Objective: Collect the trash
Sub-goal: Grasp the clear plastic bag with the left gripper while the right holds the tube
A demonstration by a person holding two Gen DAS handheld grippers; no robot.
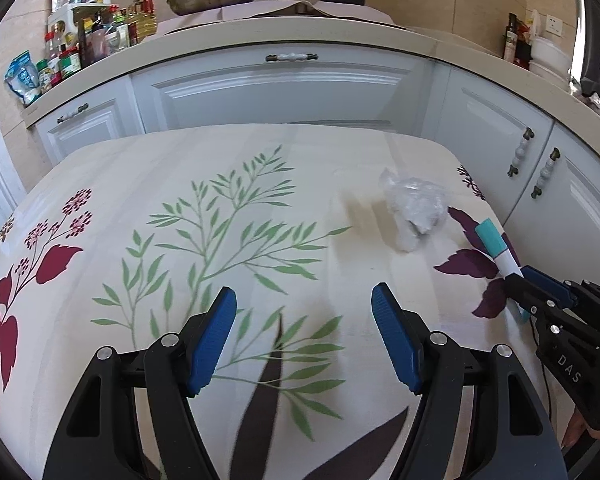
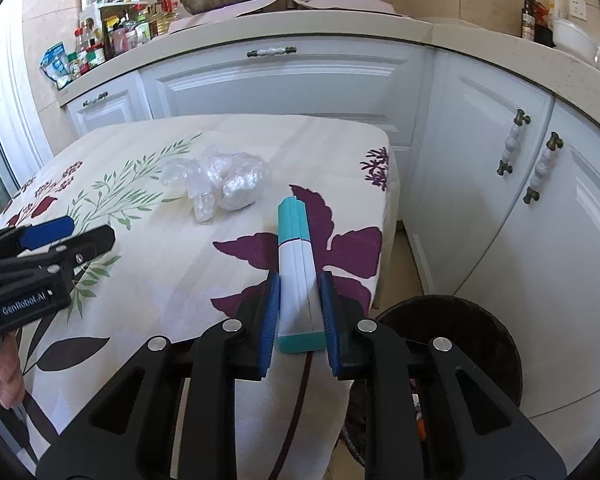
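Observation:
A long teal and white box (image 2: 296, 240) lies on the flowered tablecloth (image 2: 148, 280) near the table's right edge. My right gripper (image 2: 300, 276) is shut on its near end, blue pads pressing both sides. A crumpled clear plastic bag (image 2: 228, 180) rests further back on the table. In the left wrist view the bag (image 1: 416, 204) lies ahead to the right, and the box (image 1: 496, 248) sticks out of the right gripper (image 1: 524, 274). My left gripper (image 1: 304, 292) hovers open over the cloth (image 1: 140, 168) with nothing between its fingers, and it shows at the left of the right wrist view (image 2: 88, 229).
A dark round bin (image 2: 460, 340) stands on the floor just below the table's right edge. White cabinets (image 1: 280, 88) with a cluttered counter run behind and to the right of the table. A person's hand (image 2: 8, 372) holds the left gripper.

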